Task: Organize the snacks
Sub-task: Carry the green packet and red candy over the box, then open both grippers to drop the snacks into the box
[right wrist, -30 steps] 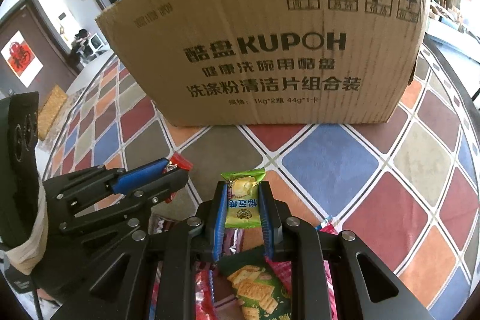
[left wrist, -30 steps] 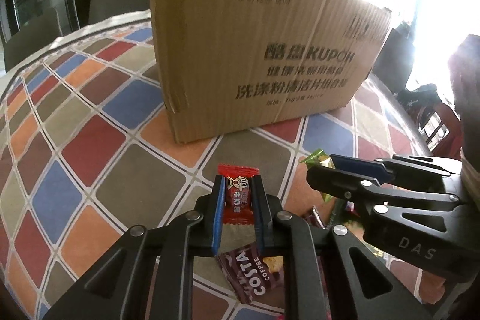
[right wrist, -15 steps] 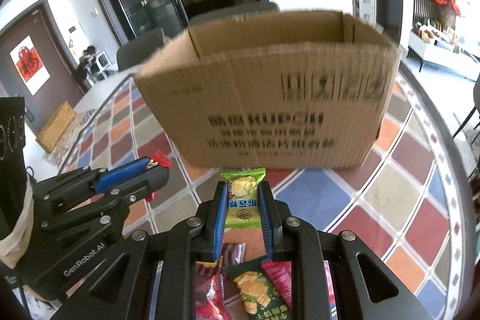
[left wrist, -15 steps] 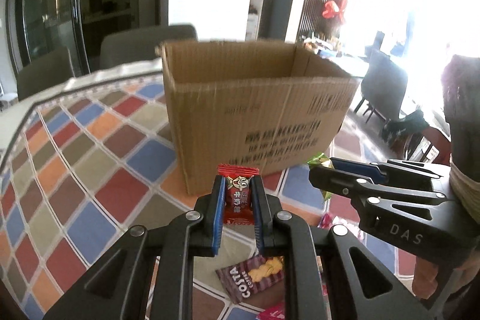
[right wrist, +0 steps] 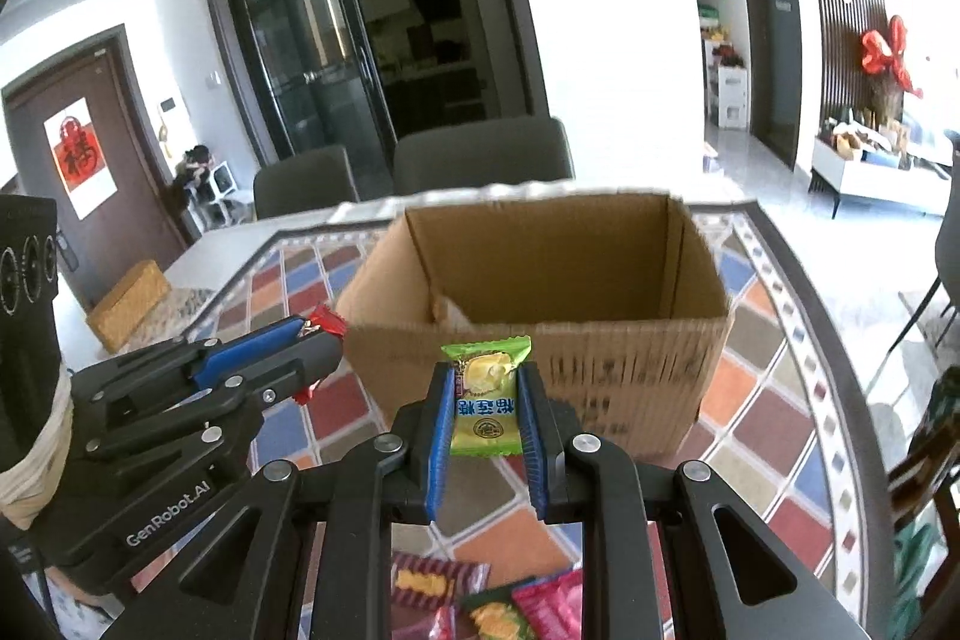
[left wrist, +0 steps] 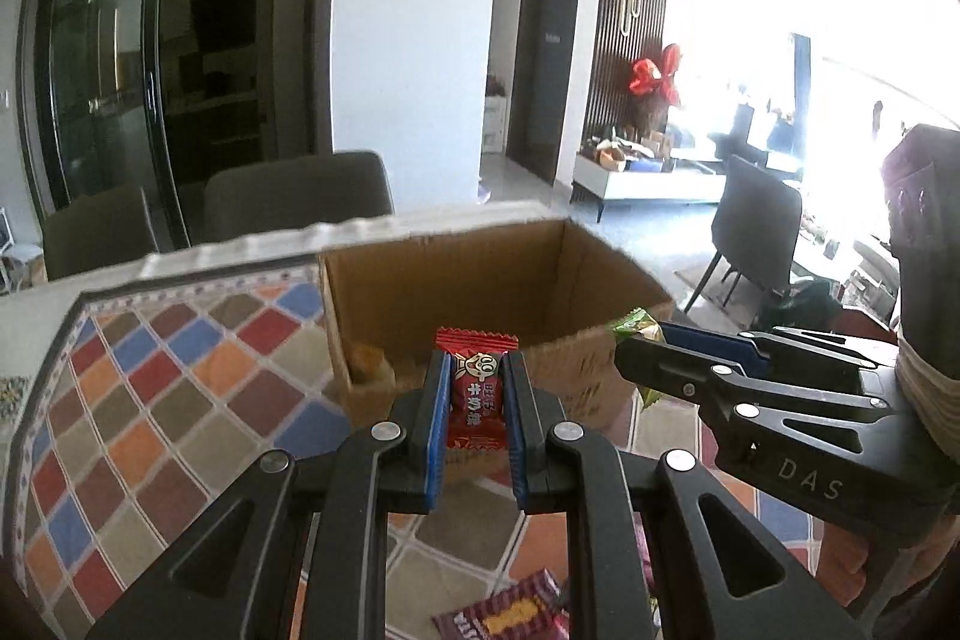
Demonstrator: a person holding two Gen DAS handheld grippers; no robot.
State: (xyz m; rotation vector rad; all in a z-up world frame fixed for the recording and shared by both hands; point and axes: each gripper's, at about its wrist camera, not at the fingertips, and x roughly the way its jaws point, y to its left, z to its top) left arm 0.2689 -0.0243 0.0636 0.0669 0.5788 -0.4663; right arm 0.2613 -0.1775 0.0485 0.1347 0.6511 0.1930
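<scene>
1. Presently, a red wrapped candy [left wrist: 475, 394] is pinched between the narrowed fingers of the left claw [left wrist: 475, 409], held above the table [left wrist: 150, 400] just short of the open cardboard box [left wrist: 480, 274].
2. A green-and-yellow wrapped candy [right wrist: 487, 397] is clamped in the same way by the right claw [right wrist: 487, 415], level with the near wall of the box.
3. Inside the box, only a small pale item [right wrist: 447, 310] is made out against the left wall; the rest of the floor is hidden, so the count already packed cannot be told.
4. Several snack packets [right wrist: 480, 601] are seen lying on the table below the claws, not yet collected.
5. The task is judged to be at an early-to-middle stage: two candies are about to be dropped in, and the remaining packets are left to be gathered.
</scene>
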